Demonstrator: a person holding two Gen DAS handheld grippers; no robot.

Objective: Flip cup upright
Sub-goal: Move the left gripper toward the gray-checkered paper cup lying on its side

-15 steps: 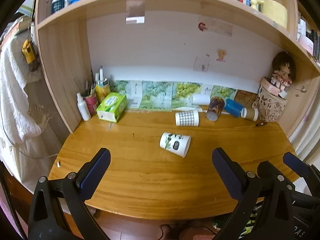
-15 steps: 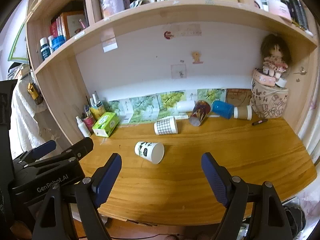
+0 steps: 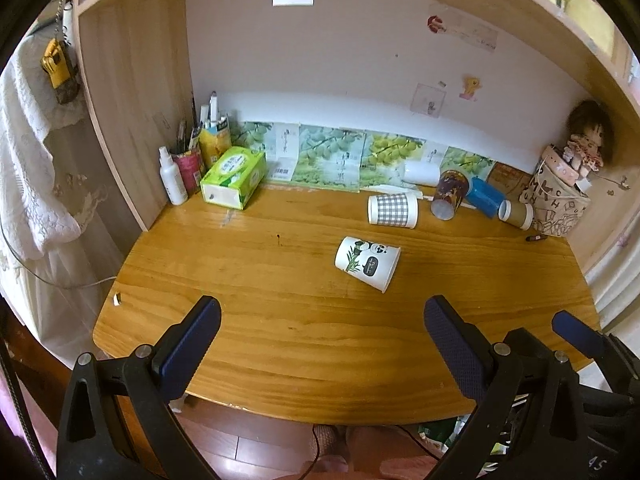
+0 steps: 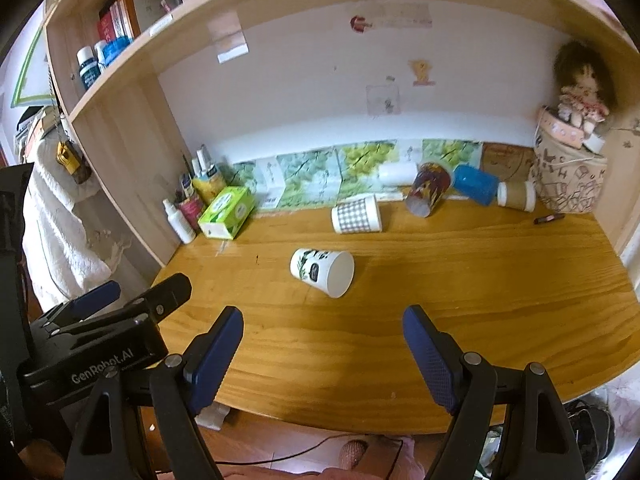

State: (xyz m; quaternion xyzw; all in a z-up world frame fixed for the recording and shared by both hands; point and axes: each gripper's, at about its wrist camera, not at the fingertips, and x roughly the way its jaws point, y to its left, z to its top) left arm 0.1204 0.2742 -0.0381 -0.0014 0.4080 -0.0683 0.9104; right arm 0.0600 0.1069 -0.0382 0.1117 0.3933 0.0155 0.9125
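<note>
A white paper cup with a panda print (image 3: 367, 262) lies on its side in the middle of the wooden desk (image 3: 280, 320); it also shows in the right wrist view (image 4: 322, 271). My left gripper (image 3: 322, 322) is open and empty near the desk's front edge, short of the cup. My right gripper (image 4: 323, 330) is open and empty, also near the front edge, with the cup lying ahead between its fingers' line. The left gripper's body shows at the left of the right wrist view (image 4: 116, 304).
Several other cups lie on their sides at the back: a checked one (image 3: 393, 209), a dark patterned one (image 3: 450, 194), a blue one (image 3: 484, 196), a brown one (image 3: 516, 213). A green tissue box (image 3: 234, 178), spray bottle (image 3: 173, 178) and doll basket (image 3: 558, 204) stand along the back.
Both grippers have moved forward and lower toward the desk, so the panda cup looks closer. The cup has not moved. Both grippers stay open.
</note>
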